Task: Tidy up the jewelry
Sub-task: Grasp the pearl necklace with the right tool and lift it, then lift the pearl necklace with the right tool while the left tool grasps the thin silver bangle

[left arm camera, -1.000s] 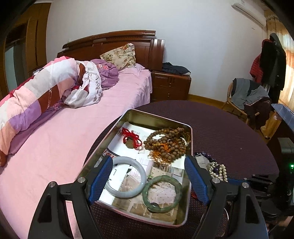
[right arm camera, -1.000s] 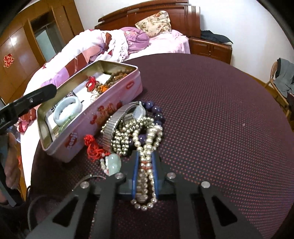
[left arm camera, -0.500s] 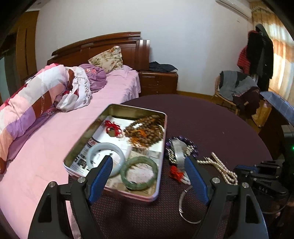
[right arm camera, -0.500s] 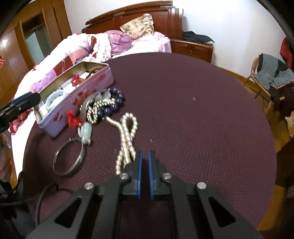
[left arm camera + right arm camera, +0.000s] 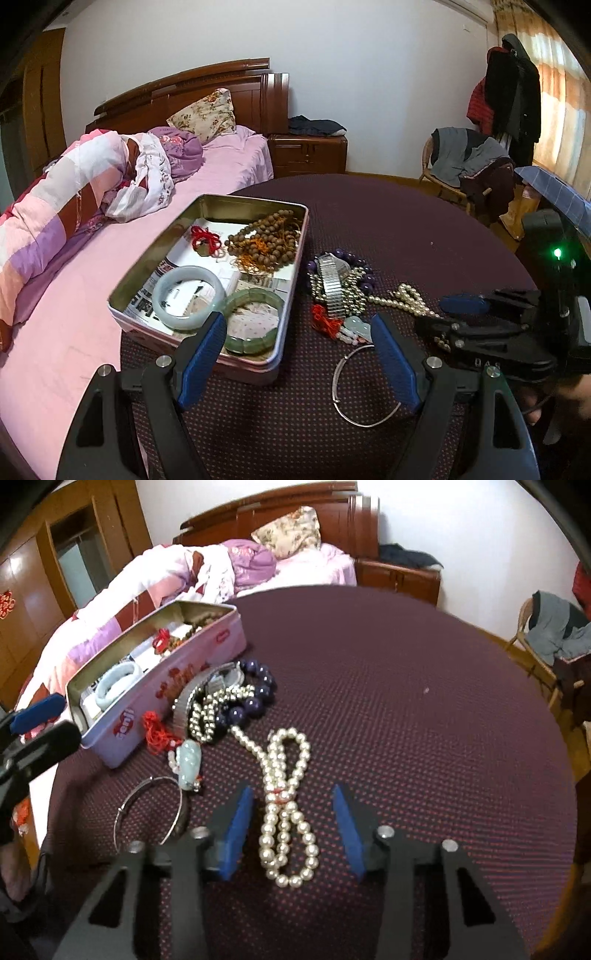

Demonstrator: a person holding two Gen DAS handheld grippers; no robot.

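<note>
A pink tin (image 5: 291, 280) (image 5: 221, 642) on the dark round table holds two jade bangles (image 5: 188, 297), brown wooden beads (image 5: 269, 236) and a red knot charm (image 5: 205, 238). Beside it lies a pile: a metal watch band (image 5: 330, 284), purple beads (image 5: 255, 698), a jade pendant with red cord (image 5: 188, 758) and a silver bangle (image 5: 364, 387) (image 5: 151, 812). A pearl necklace (image 5: 288, 805) (image 5: 402, 299) lies stretched between the pads of my open right gripper (image 5: 293, 829). My left gripper (image 5: 299, 365) is open and empty above the tin's near corner.
The table (image 5: 406, 701) stands against a pink bed (image 5: 74, 332) on the left. A chair with clothes (image 5: 469, 162) stands at the back right. A nightstand (image 5: 306, 153) is behind the table.
My right gripper dragged the pearl necklace out of the pile toward me, then opened and let it go on the table. My left gripper pulled back from over the tin.
</note>
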